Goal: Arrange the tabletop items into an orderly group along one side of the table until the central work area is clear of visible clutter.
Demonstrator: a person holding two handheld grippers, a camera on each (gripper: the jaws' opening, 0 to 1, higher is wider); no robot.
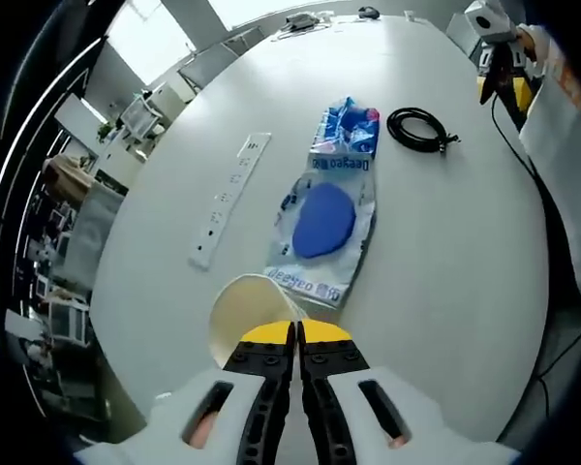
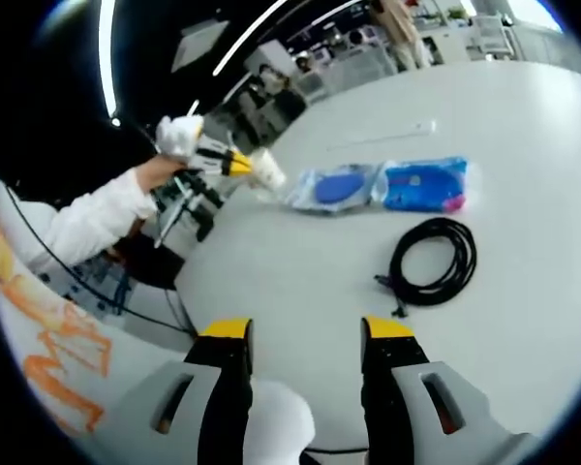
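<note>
Blue-printed "Deegeo" lettering marks the clear bag (image 1: 321, 232).

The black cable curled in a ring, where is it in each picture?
Left gripper view: black cable sits upper right on the white table, right of the blue packet.
Right gripper view: it sits right of centre, below that blue packet.
Shared landmark: the clear bag with a blue disc.
</note>
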